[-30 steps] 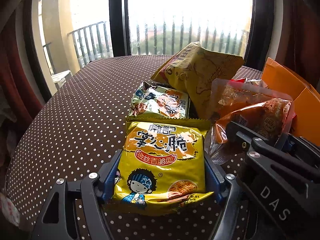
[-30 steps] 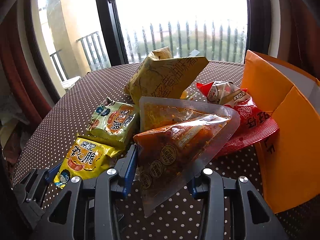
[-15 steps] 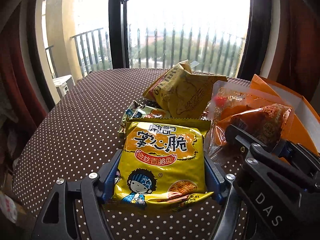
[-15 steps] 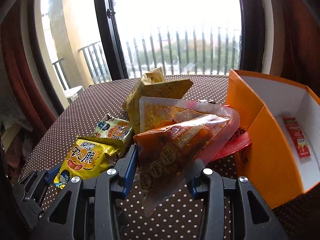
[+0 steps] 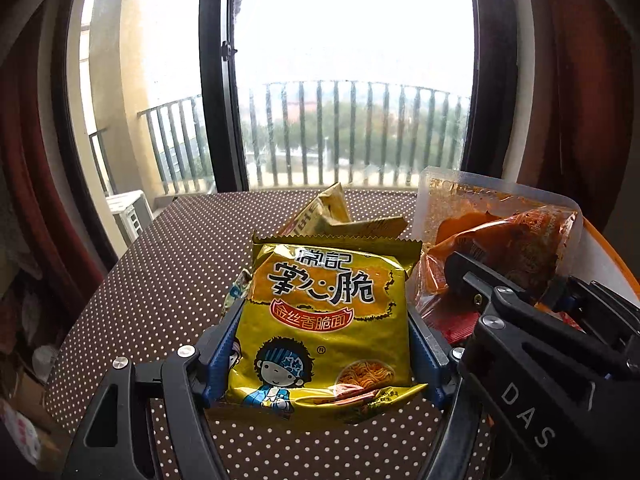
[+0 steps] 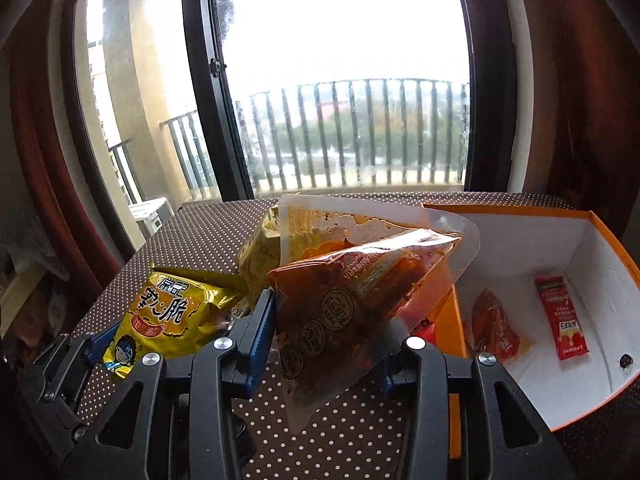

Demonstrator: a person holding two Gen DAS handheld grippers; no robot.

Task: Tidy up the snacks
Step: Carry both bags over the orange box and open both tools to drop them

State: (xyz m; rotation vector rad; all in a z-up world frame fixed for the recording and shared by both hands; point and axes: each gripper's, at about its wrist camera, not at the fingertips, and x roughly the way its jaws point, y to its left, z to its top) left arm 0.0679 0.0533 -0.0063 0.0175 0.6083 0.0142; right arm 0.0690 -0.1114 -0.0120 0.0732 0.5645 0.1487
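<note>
My left gripper [image 5: 324,356] is shut on a yellow noodle snack packet [image 5: 324,320] with a cartoon child on it, held above the dotted table [image 5: 160,280]. My right gripper [image 6: 326,340] is shut on a clear pouch of orange-red snack [image 6: 352,292], also lifted off the table. Each held packet shows in the other view: the yellow packet [image 6: 164,316] at the left, the pouch [image 5: 500,240] at the right. To the right stands an orange box [image 6: 520,240] with a white inside, holding a red sachet [image 6: 560,316] and an orange packet [image 6: 496,328].
A large yellow bag [image 5: 336,216] lies on the brown dotted tablecloth behind the held packets, seen as a yellow bag [image 6: 260,248] in the right wrist view. Beyond the table are a window with a dark frame [image 5: 216,80] and a balcony railing. Red curtains hang at both sides.
Both grippers have risen with their packets and tilted up. The snacks left on the table have dropped lower and mostly behind the held packets. The orange box's inside has come into the right wrist view.
</note>
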